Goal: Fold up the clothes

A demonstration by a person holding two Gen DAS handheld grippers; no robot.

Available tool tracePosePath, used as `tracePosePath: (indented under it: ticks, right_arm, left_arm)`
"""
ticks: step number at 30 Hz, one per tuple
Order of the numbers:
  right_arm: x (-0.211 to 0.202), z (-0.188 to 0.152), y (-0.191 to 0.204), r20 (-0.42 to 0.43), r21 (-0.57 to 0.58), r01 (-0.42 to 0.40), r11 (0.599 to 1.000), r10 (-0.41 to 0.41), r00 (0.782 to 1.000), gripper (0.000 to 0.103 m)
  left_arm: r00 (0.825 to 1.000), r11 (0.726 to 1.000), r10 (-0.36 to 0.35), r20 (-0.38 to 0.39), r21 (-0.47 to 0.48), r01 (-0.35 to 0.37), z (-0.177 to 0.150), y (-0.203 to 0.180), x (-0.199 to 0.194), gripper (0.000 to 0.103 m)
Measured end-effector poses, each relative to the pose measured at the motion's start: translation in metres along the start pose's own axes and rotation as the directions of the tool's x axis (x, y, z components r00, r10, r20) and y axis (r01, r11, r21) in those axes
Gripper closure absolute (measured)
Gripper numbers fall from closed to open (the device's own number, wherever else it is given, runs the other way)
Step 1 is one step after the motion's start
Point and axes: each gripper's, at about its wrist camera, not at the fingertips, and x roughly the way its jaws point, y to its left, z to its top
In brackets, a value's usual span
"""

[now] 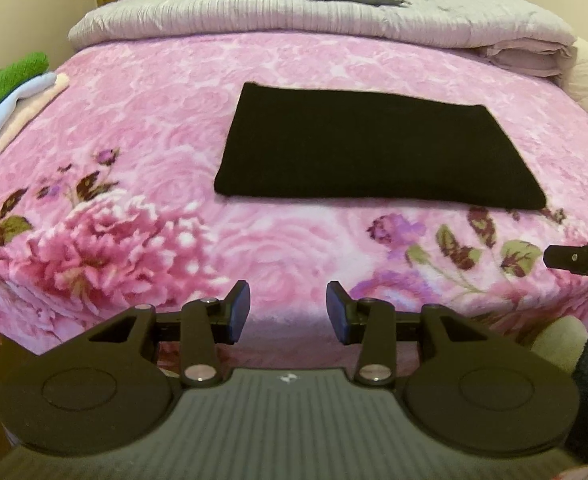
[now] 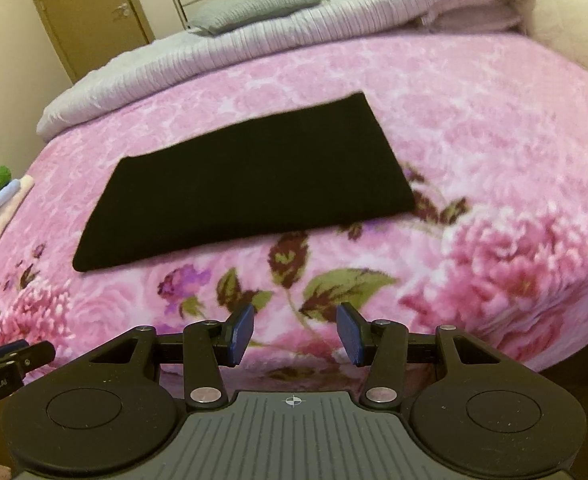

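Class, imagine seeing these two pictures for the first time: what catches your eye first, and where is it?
A black folded cloth lies flat mid-bed on the pink floral blanket. A small stack of folded clothes, green on top, sits at the bed's left edge. Both grippers, left and right, hover open, empty.

Matt black cloth, smooth. Fluffy pink floral blanket. Ribbed grey quilt. Matt black plastic hand-held gripper, blue pads.

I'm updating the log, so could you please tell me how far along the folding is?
Done: the black garment lies folded flat on the pink blanket, and a folded stack sits at the bed's left edge. In hand: nothing; left gripper and right gripper are open. Left: possibly stacking it.
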Motion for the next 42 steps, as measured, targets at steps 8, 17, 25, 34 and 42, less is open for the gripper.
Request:
tracePosePath:
  ticks: [8,17,25,34,42]
  right_arm:
    - [0.033,0.007,-0.016,-0.041,0.122,-0.042,0.992,0.047,0.998,0.054]
    - [0.054,0.019,-0.019,0.049,0.157,-0.256,0.954,0.251,0.967,0.055]
    - [0.094,0.068,-0.028,0.089,0.100,-0.318,0.943,0.310,0.947,0.085]
    - [0.161,0.110,-0.017,0.056,0.068,-0.378,0.923,0.375,0.925,0.085]
    - [0.175,0.104,-0.040,0.068,0.044,-0.312,0.949,0.309,0.949,0.103]
  left_arm:
    - [1.000,0.999,0.006,-0.012,0.043,-0.006,0.013,0.016,0.003,0.065]
    - [0.998,0.998,-0.061,-0.010,-0.004,0.061,0.030,0.022,0.036,0.067]
    - [0.967,0.964,-0.250,0.057,0.105,0.243,0.105,-0.038,0.107,0.082]
    - [0.925,0.916,-0.376,0.056,0.175,0.361,0.143,-0.073,0.188,0.087]
    - [0.912,0.893,-0.410,0.030,0.220,0.393,0.147,-0.060,0.206,0.080]
